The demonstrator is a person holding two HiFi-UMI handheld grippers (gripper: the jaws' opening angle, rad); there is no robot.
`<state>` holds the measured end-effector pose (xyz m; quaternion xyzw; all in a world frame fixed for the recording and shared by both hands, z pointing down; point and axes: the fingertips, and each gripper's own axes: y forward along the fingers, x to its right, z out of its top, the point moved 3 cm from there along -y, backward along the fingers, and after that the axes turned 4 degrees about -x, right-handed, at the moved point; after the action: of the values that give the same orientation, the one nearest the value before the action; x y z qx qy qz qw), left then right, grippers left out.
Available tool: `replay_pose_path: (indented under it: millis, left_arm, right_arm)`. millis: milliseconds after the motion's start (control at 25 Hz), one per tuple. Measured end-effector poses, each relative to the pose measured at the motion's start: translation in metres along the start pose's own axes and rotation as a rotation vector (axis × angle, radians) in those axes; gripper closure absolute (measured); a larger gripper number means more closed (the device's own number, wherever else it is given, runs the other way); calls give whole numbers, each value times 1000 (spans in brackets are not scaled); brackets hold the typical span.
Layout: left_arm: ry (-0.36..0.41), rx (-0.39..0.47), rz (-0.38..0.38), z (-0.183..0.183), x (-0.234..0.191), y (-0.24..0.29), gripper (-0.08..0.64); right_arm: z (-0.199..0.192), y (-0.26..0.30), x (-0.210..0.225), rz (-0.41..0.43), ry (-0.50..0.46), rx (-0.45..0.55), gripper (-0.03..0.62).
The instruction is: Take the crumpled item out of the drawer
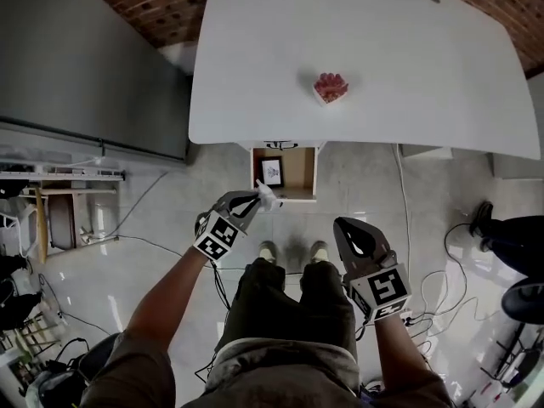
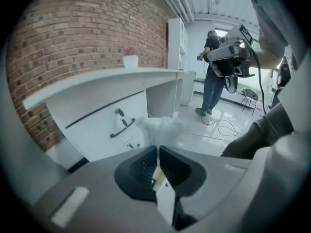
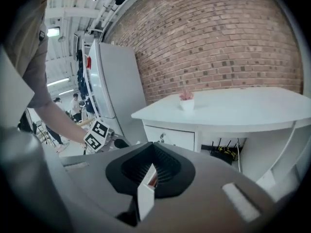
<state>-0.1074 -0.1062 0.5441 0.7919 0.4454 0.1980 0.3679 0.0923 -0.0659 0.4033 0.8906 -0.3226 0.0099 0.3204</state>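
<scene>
A: While the crumpled item (image 1: 267,196) hangs clear of the drawer (image 1: 299,170), what has it?

B: The left gripper (image 2: 158,147), jaws clenched on the white wad, just in front of the open drawer, above the floor (image 1: 361,185).

A: And inside the drawer?

B: A small framed picture (image 1: 271,172). Above it is the white table (image 1: 382,32), with a pot (image 1: 331,87) of pink plant.

A: The right gripper (image 3: 153,149)?

B: Clenched on nothing, held low, well apart from the drawer.

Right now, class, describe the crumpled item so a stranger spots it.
Under the white desk's front edge an open drawer sticks out. At its front corner the left gripper pinches a white wad. It alone is wrinkled, unlike the flat framed picture inside.
</scene>
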Motion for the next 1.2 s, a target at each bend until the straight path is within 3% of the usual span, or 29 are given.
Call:
replay_pose_path:
  millis: [240,520,840,1200]
  left_arm:
    - [-115,115,76,63,9,-89,541]
    - [-189,265,190,131,7,-186,541]
    - [-201,437,359,199,5,-290,540]
    - [-170,587,459,264,15,-383,540]
  right_arm:
    - [75,-48,-22,-9,53,73,565]
    - [154,-98,-50,-20,2,80,565]
    - [233,-154,-80,-40,-88,279,565]
    - [286,-208,-115,-46,-211,381,565]
